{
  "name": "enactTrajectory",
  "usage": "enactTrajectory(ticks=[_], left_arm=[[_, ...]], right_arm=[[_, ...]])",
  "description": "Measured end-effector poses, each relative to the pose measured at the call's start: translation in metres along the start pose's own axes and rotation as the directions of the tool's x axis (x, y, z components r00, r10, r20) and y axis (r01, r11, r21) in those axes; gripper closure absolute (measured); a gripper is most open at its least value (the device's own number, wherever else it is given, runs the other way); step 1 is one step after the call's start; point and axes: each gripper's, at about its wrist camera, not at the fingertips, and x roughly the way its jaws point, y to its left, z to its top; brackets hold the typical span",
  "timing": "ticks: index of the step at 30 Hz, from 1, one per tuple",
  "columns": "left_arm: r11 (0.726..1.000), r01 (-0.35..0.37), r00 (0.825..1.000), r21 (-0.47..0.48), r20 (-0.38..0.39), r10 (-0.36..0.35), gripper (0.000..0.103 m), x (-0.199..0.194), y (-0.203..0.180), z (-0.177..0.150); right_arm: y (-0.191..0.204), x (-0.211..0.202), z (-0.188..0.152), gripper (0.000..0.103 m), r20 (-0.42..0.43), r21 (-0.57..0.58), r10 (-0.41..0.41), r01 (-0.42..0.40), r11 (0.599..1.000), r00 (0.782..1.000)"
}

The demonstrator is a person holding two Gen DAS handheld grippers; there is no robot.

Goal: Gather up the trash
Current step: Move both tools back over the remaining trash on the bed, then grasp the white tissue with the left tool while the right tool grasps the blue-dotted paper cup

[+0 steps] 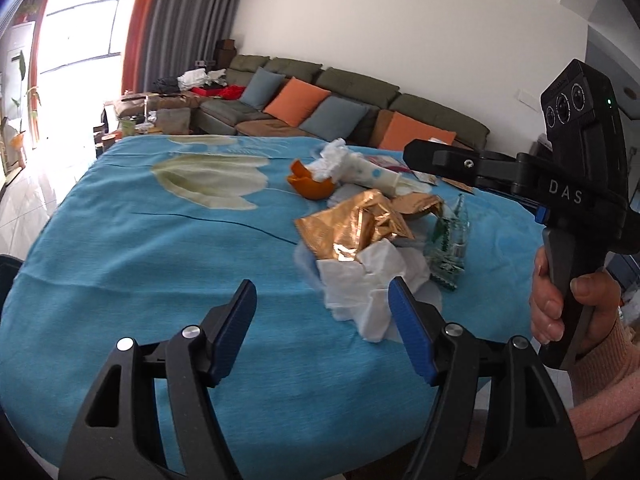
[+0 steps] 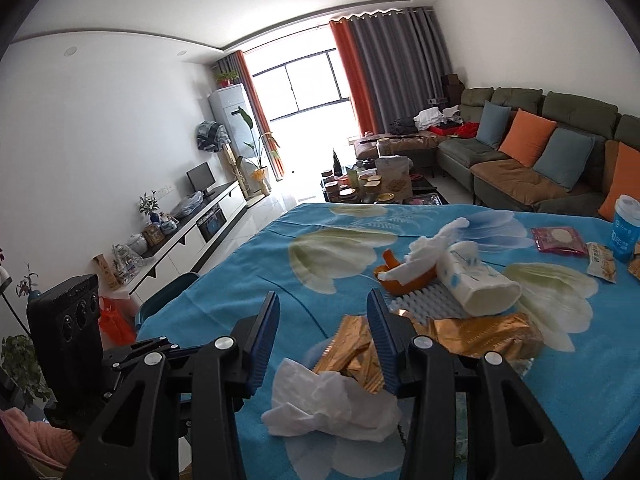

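Observation:
A heap of trash lies on the table's blue flowered cloth (image 1: 160, 260): a crumpled white tissue (image 1: 360, 288) (image 2: 332, 404), gold foil wrappers (image 1: 352, 228) (image 2: 356, 356), orange peel (image 1: 310, 184) (image 2: 404, 280), a white dotted tissue pack (image 1: 372, 172) (image 2: 476, 284) and a crushed clear bottle (image 1: 450, 244). My left gripper (image 1: 324, 320) hovers open just short of the tissue, which touches neither pad. My right gripper (image 2: 324, 336) (image 1: 416, 152) is open above the tissue and foil, gripping nothing.
A blue cup (image 2: 626, 228) and snack packets (image 2: 560, 240) sit at the table's far right. A chair back (image 2: 168, 292) stands at the left edge. Behind are a green sofa (image 1: 360, 92) with cushions and a cluttered coffee table (image 2: 380, 188).

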Motion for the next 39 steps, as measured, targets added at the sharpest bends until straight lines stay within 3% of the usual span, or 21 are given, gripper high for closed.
enactTrajectory(ticks=[10,13,18,23,28,30,35,39], left_arm=[[1.0,0.016,0.995,-0.012,-0.103,-0.017,0.036,0.032,-0.011,0.002],[0.999,0.031,0.991,-0.027,-0.13,-0.034,0.042,0.04,-0.01,0.001],[0.998,0.048,0.988,-0.038,-0.146,-0.053,0.057,0.046,-0.01,-0.002],[0.996,0.079,0.984,-0.05,-0.156,-0.086,0.081,0.048,-0.01,-0.003],[0.995,0.09,0.985,-0.044,-0.146,-0.095,0.095,0.045,-0.011,-0.003],[0.995,0.091,0.986,-0.037,-0.138,-0.095,0.095,0.042,-0.012,-0.002],[0.995,0.096,0.987,-0.038,-0.122,-0.099,0.096,0.033,-0.01,-0.002],[0.995,0.083,0.991,-0.056,-0.102,-0.088,0.096,0.024,-0.002,-0.001]], right_arm=[[-0.018,0.021,-0.018,0.06,-0.094,0.033,-0.057,0.06,0.998,0.994],[-0.024,0.03,-0.021,0.06,-0.125,0.042,-0.063,0.069,0.997,0.99],[-0.028,0.035,-0.021,0.06,-0.132,0.048,-0.07,0.077,0.996,0.989],[-0.036,0.029,-0.013,0.06,-0.093,0.076,-0.092,0.099,0.992,0.991],[-0.048,0.022,0.003,0.058,-0.051,0.082,-0.151,0.154,0.985,0.987],[-0.056,0.021,0.01,0.048,-0.037,0.09,-0.19,0.193,0.977,0.981],[-0.085,0.035,0.02,0.047,-0.086,0.136,-0.238,0.248,0.959,0.967],[-0.093,0.04,0.014,0.047,-0.121,0.174,-0.212,0.231,0.957,0.97]])
